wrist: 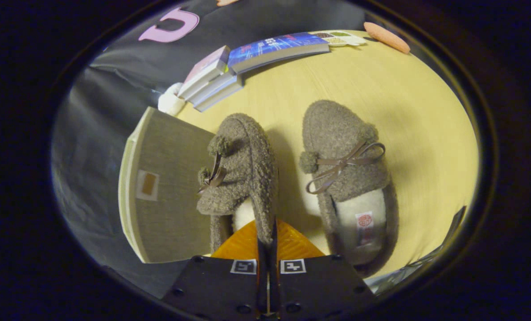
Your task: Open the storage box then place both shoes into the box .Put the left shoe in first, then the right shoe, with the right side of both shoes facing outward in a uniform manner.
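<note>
gripper view: you are looking forward along the fingers at two fuzzy slippers on a pale wooden table (408,98), with the box to one side.
claw: your gripper (267,243) is pinched nearly closed, both fingers pressing on the side wall of the near shoe's collar, so you are holding it by a thin fold of fabric.
held shoe: the left shoe (240,174) is tipped onto its side and appears lifted or half lifted, its bow and pompoms turned toward the box; whether its toe touches the table i cannot tell.
other shoe: the right shoe (347,178) sits flat on its sole just beside the held one, apart from it, toe pointing away from you.
box: the storage box (167,187) lies just beside the held shoe, on the side away from the other shoe; you see a flat grey panel with a small label patch, and it is unclear whether that is the lid or an open flap.
step in hand: likely carrying the first shoe to the box.
advice: keep the pinch firm, since soft fleece can slip; check the opening is clear before you swing across, and watch which flank faces outward as you set it down.
beyond: a stack of books (211,82) lies past the shoes, well clear of your path.
</note>
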